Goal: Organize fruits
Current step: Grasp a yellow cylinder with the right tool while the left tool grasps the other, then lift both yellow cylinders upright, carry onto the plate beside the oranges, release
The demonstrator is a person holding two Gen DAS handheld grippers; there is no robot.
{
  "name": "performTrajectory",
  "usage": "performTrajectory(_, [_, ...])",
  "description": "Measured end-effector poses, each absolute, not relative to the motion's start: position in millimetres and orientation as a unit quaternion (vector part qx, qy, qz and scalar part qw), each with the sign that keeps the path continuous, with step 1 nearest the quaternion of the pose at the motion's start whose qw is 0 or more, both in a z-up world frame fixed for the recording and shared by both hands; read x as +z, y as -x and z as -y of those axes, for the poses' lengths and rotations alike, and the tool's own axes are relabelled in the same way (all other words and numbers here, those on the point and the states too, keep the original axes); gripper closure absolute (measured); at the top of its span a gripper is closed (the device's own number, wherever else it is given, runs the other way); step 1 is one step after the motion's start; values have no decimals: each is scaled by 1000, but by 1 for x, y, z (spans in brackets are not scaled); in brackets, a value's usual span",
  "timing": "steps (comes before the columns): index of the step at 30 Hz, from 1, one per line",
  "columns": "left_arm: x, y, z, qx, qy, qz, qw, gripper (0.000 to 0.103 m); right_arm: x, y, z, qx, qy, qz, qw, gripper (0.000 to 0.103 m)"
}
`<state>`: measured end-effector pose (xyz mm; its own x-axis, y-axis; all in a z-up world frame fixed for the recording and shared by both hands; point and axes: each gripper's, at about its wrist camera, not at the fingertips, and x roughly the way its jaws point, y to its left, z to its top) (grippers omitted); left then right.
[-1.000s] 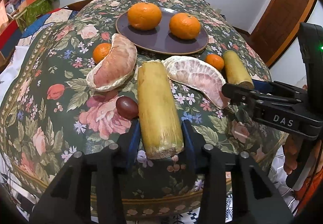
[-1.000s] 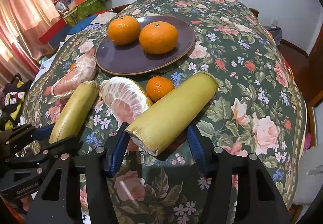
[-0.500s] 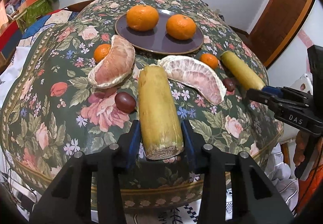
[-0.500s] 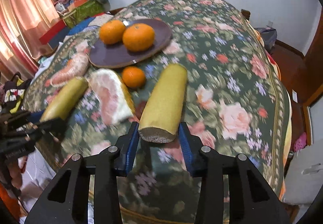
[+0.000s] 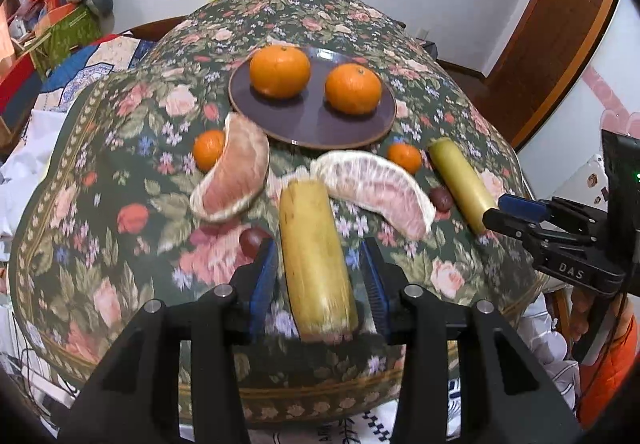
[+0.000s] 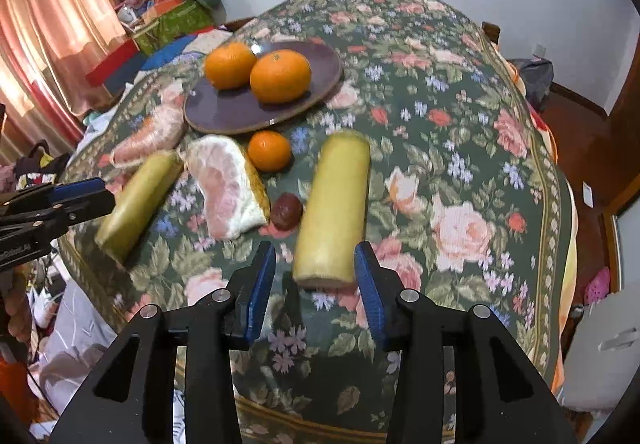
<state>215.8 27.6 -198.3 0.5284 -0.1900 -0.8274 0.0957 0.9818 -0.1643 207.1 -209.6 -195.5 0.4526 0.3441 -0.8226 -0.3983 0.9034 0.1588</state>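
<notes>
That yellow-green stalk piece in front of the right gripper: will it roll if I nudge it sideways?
Probably. The stalk piece is a smooth cylinder lying on its side on the tablecloth, so it may roll. It looks stiff. The right gripper is open around its cut end.

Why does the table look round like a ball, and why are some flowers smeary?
Both views use a fisheye lens, so the tablecloth bulges like a dome with dark corners. In the left wrist view, motion blur smears the near flowers and the yellow stick between the left tongs. In the right wrist view, the same blur softens the cloth, and the plate shows a small glint.
</notes>
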Motion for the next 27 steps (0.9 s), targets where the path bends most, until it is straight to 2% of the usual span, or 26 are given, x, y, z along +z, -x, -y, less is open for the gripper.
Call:
performTrajectory(19, [-241,-265,-19,-70,30,-512,856,61,-216,-260,203,199,-9,-488,850,65])
performTrajectory(27, [-238,-268,-21,-72,36,-505,859,64,-218,-261,204,203,-17,-488,849,67])
